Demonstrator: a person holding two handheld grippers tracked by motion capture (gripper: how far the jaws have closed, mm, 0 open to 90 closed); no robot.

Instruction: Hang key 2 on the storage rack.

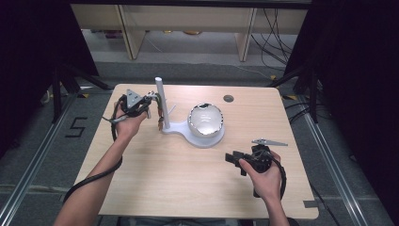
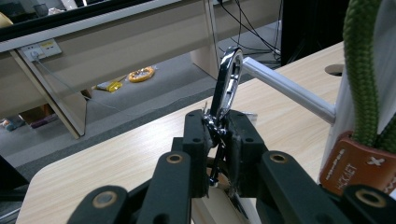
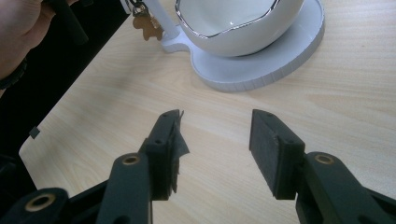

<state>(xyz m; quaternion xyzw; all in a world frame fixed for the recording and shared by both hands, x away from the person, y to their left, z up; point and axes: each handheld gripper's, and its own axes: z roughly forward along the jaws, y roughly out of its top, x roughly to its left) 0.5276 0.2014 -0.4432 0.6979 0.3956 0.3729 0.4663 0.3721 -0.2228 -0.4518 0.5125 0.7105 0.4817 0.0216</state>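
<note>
My left gripper [image 2: 218, 125] is shut on a shiny metal carabiner clip [image 2: 226, 81], held beside the white upright post [image 1: 161, 101] of a white stand [image 1: 181, 129]. A green cord [image 2: 362, 70] with a brown leather tag [image 2: 355, 167] hangs against that post, and a thin white peg [image 2: 287, 88] sticks out from it behind the clip. In the high view my left gripper [image 1: 149, 104] is at the post's left. A white bowl [image 1: 205, 120] sits on the stand's round base. My right gripper [image 3: 215, 135] stands open over bare table, short of the bowl [image 3: 236, 21].
The wooden table [image 1: 155, 174] has a round cable hole [image 1: 228, 98] at the back. Beyond the table stand pale wooden furniture legs [image 1: 129, 33] and loose cables [image 1: 275, 28] on the floor. Dark curtains and tripod legs flank both sides.
</note>
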